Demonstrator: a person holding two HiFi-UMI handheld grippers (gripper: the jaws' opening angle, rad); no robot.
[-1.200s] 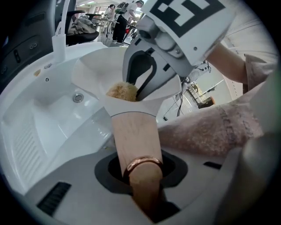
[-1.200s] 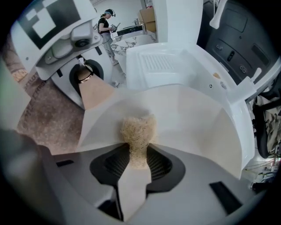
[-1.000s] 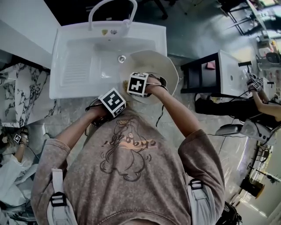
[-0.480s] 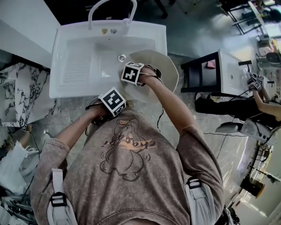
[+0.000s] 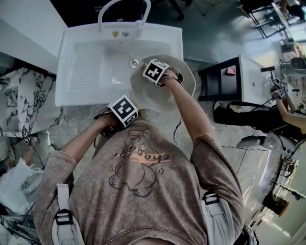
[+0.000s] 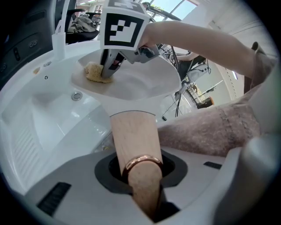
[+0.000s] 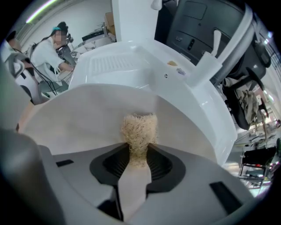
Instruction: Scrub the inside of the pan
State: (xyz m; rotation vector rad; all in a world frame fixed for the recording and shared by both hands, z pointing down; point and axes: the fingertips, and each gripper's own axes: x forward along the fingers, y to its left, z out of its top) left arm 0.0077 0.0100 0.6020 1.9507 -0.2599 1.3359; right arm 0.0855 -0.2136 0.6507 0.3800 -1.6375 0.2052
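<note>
The cream-white pan (image 5: 179, 76) is tilted over the right end of the white sink (image 5: 86, 52). Its wooden handle (image 6: 134, 145), with a copper ring, runs back into my left gripper (image 6: 141, 178), which is shut on it at the sink's near rim. My right gripper (image 5: 154, 71) reaches into the pan near its far left side. It is shut on a tan fibrous scrubber (image 7: 139, 129), whose tuft presses on the pan's inner wall (image 7: 83, 116). In the left gripper view the scrubber (image 6: 96, 72) lies against the pan's inside, under the right gripper (image 6: 109, 66).
The sink has a drain (image 5: 134, 62), a ribbed drainboard (image 5: 83, 76) and an arched white faucet (image 5: 122, 8) at the back. A marble counter (image 5: 19, 100) lies to the left. At the right is a black stand with another basin (image 5: 248, 79), and a person works beyond it.
My right gripper has slid the scrubber across the pan, from its near side toward the far rim. The left gripper and the handle have stayed put.
</note>
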